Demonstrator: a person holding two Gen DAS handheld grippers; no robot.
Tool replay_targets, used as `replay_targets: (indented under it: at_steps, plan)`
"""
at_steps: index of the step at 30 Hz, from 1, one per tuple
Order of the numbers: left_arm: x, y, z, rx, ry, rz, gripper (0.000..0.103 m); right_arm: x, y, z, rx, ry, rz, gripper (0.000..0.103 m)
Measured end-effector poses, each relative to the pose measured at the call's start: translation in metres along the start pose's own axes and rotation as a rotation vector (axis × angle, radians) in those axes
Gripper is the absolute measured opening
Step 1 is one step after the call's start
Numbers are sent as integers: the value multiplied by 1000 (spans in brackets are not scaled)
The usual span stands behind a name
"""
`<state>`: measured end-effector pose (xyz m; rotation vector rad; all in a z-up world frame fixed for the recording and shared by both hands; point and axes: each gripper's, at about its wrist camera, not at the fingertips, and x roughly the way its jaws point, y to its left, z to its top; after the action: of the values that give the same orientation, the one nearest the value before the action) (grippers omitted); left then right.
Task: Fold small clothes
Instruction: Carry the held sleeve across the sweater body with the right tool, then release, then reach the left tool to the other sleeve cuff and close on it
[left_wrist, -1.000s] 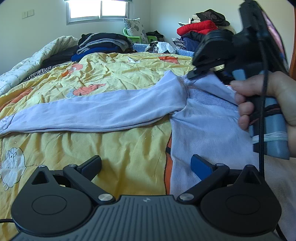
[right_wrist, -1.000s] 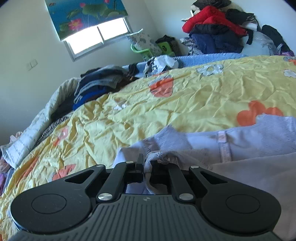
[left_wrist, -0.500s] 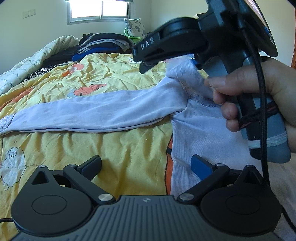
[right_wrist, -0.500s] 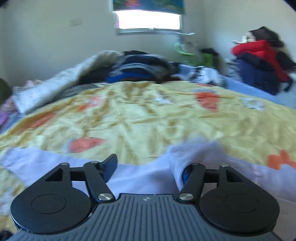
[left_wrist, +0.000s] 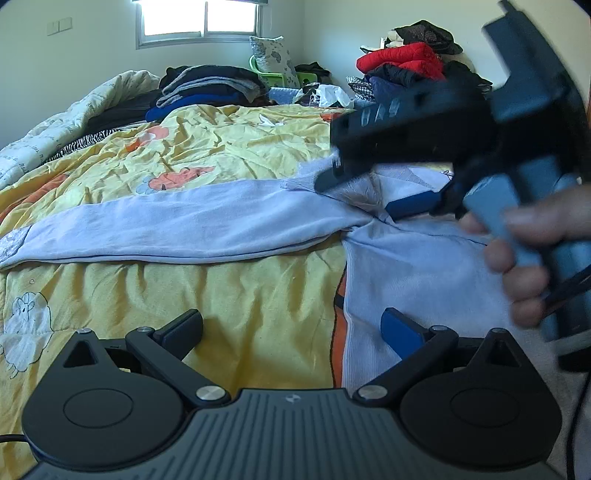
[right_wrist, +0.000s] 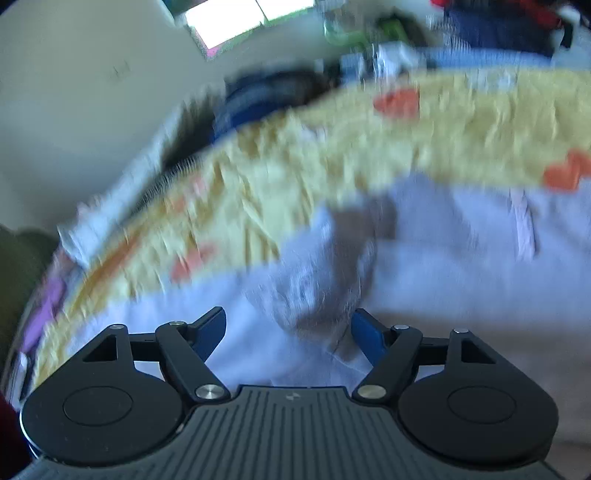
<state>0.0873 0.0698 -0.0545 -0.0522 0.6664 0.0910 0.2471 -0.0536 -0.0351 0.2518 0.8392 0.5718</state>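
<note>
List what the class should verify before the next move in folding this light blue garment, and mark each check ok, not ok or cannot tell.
1. Right gripper off the cloth: ok; jaws opening, bunched fabric between them but not pinched.
2. Left gripper free to grasp: ok; open and empty above the bed.
3. Light blue garment lying flat: not ok; fabric is bunched at the shoulder.
4. Sleeve laid out straight: ok; stretched along the yellow bedsheet.
5. Right wrist view sharp enough to aim: not ok; blurred.
</note>
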Motion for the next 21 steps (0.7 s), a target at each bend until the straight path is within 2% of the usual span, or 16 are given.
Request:
replay_targets:
  at_steps: [5, 7, 9, 11, 12, 14, 16, 21]
  plan:
    - [0, 1, 0, -2, 1, 1, 103, -20, 5, -3, 31, -73, -10, 78]
    - [0, 0, 0, -1, 0, 2, 103, -33, 9, -9, -8, -96, -18, 87]
    - [0, 1, 0, -2, 1, 1, 103, -33, 10, -15, -62, -54, -56, 99]
    - [0, 1, 0, 1, 2, 2, 103, -23, 8, -23, -124, 19, -114, 94]
    - [0, 1, 0, 0, 2, -3, 103, -27, 10, -27, -161, -10, -151, 91]
    - [-1, 6, 0, -14, -1, -21, 103, -42, 14, -29, -163, -54, -206, 92]
    - [-4, 16, 2, -39, -1, -26, 103, -65, 13, -33, -139, -129, -182, 93]
    - [-15, 68, 7, -150, -40, 110, 103, -127, 1, -66, -91, -269, -207, 98]
